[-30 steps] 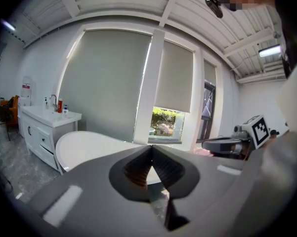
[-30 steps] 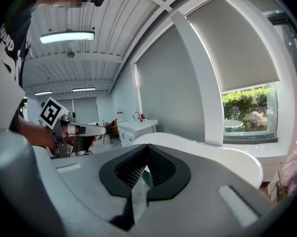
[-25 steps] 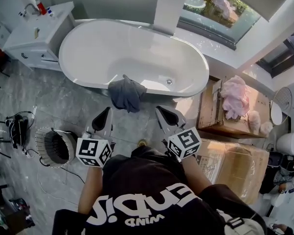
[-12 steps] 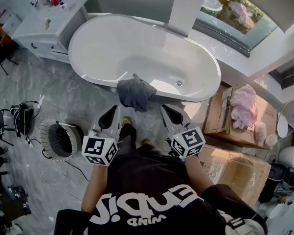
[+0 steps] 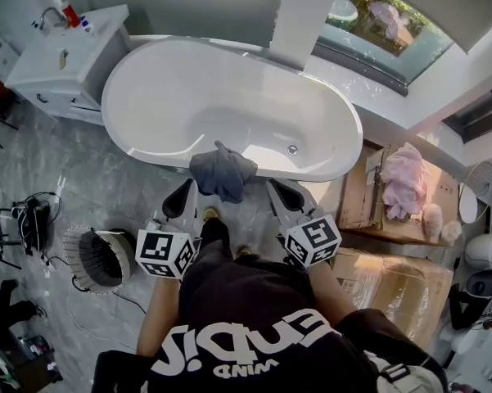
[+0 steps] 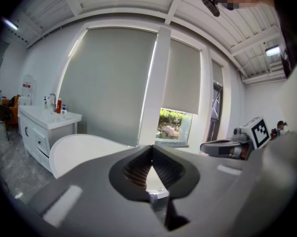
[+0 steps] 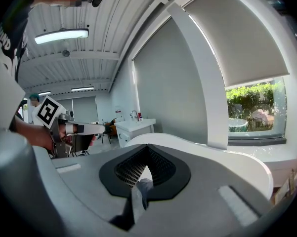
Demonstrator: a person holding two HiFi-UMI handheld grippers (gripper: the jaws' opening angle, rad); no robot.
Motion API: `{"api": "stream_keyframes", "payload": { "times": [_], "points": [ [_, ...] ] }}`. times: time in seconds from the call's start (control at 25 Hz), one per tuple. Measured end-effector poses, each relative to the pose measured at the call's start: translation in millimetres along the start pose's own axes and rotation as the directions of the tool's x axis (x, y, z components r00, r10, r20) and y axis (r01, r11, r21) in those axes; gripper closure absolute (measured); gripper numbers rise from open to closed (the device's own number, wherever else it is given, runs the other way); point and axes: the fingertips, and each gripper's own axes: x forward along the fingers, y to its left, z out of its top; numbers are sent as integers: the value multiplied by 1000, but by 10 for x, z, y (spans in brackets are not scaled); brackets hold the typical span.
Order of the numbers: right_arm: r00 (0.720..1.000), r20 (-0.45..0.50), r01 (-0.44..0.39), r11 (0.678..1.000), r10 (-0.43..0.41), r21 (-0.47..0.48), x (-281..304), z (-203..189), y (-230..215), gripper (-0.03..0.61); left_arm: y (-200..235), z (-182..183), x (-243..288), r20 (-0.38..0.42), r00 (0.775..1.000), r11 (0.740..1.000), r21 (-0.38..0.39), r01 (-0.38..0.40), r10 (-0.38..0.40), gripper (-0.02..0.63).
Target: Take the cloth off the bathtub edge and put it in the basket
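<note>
A dark grey-blue cloth (image 5: 223, 170) hangs over the near rim of the white bathtub (image 5: 151, 150). My left gripper (image 5: 186, 188) is just short of the rim, to the left of the cloth, and is shut with nothing in it. My right gripper (image 5: 275, 187) is at the same height to the right of the cloth and is also shut and empty. Neither touches the cloth. In the left gripper view the jaws (image 6: 150, 148) meet at the tip, with the tub (image 6: 84, 147) beyond. The right gripper view shows its jaws (image 7: 147, 146) closed the same way. The round basket (image 5: 98, 256) stands on the floor at the left.
A white vanity with a sink (image 5: 61, 51) stands beyond the tub's left end. Cardboard boxes (image 5: 393, 277) fill the right side, one with a pink cloth (image 5: 403, 178) on it. Cables and gear (image 5: 29, 219) lie on the floor left of the basket. A white pillar (image 5: 299, 15) rises behind the tub.
Both grippers have moved forward toward the tub and now flank the hanging cloth more closely. Both stayed shut. The cloth and basket have not moved.
</note>
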Motion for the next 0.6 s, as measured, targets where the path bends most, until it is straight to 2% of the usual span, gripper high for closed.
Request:
{"api": "stream_keyframes", "payload": {
  "times": [0.6],
  "points": [
    [994,11,108,994,-108,10,967,379,-371,569,720,476,997,-3,992,991,50,127,-127,617]
  ]
}}
